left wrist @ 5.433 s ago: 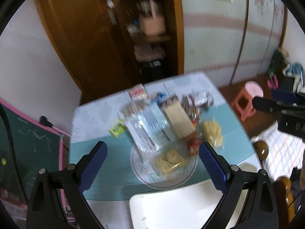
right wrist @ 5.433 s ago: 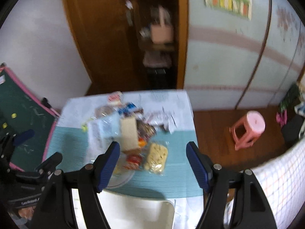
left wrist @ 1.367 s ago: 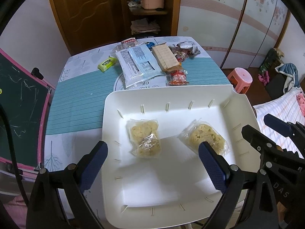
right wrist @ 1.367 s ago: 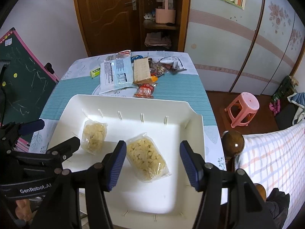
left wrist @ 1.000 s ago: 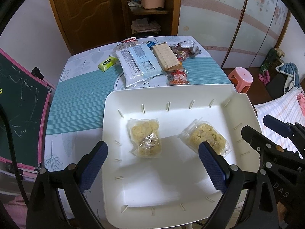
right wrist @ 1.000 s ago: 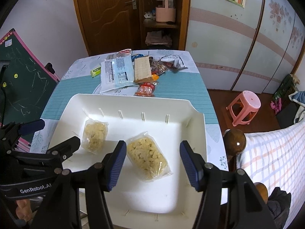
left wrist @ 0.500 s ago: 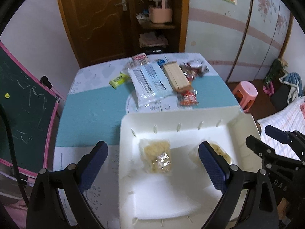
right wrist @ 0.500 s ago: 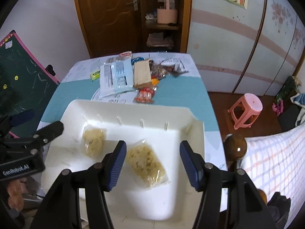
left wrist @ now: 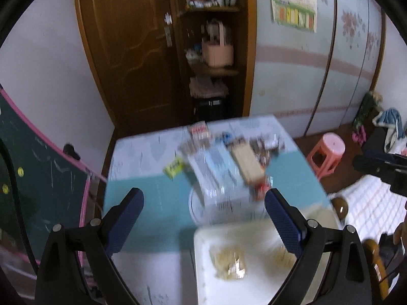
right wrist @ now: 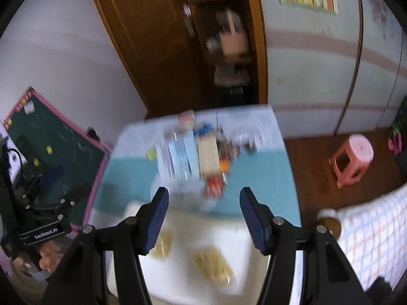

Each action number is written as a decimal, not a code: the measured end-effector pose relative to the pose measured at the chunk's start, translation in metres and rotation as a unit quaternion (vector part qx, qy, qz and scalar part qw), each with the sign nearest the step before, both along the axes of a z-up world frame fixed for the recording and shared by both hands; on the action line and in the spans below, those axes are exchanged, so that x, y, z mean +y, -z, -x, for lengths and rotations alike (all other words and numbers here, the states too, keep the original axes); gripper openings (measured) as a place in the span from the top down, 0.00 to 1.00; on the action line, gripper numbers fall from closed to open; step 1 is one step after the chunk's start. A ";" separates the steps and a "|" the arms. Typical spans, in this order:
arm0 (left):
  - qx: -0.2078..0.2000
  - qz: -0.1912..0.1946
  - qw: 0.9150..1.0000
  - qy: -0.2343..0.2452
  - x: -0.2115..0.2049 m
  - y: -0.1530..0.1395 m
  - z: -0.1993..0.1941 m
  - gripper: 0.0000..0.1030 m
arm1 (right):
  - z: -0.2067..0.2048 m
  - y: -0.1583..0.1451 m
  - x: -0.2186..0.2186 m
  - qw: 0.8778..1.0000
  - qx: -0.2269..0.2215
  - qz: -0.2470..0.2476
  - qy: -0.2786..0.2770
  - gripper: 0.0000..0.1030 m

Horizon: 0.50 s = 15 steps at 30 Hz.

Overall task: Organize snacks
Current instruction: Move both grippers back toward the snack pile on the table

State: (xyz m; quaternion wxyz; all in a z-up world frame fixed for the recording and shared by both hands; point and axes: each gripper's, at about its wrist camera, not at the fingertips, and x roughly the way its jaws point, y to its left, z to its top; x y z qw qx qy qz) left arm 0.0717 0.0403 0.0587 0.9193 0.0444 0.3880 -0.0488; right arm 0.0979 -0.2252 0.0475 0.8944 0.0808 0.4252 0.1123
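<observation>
Both views blurred. The white tray (left wrist: 203, 267) sits at the table's (left wrist: 152, 203) near edge w/ two snack bags (left wrist: 230, 264) in it; the other snacks (left wrist: 216, 167) lie piled beyond the tray, toward the table's far end. L gripper (left wrist: 203, 218) and R gripper (right wrist: 203, 218) hang above the tray, jaws apart, nothing between them.

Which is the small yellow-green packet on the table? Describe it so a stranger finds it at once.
Start at the table with the teal striped cloth and find the pile of snacks at its far end. The yellow-green packet lies alone just left of that pile, near where the teal cloth ends. It is the only bright yellow-green item, smaller than the pale blue bag beside it.
</observation>
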 end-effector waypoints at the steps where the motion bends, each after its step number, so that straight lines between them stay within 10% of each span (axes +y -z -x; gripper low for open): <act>1: -0.008 -0.001 1.000 -0.004 0.001 -0.011 -0.008 0.07 | -0.006 -0.011 0.000 1.000 -0.012 0.003 0.003 0.43; 8: -0.019 -0.011 1.000 -0.015 0.000 -0.051 -0.077 0.07 | -0.069 -0.061 0.014 0.998 -0.041 0.045 -0.012 0.42; 15: 0.046 -0.046 0.998 -0.021 -0.010 0.014 -0.162 0.07 | -0.152 0.010 0.030 0.997 0.042 0.066 -0.018 0.42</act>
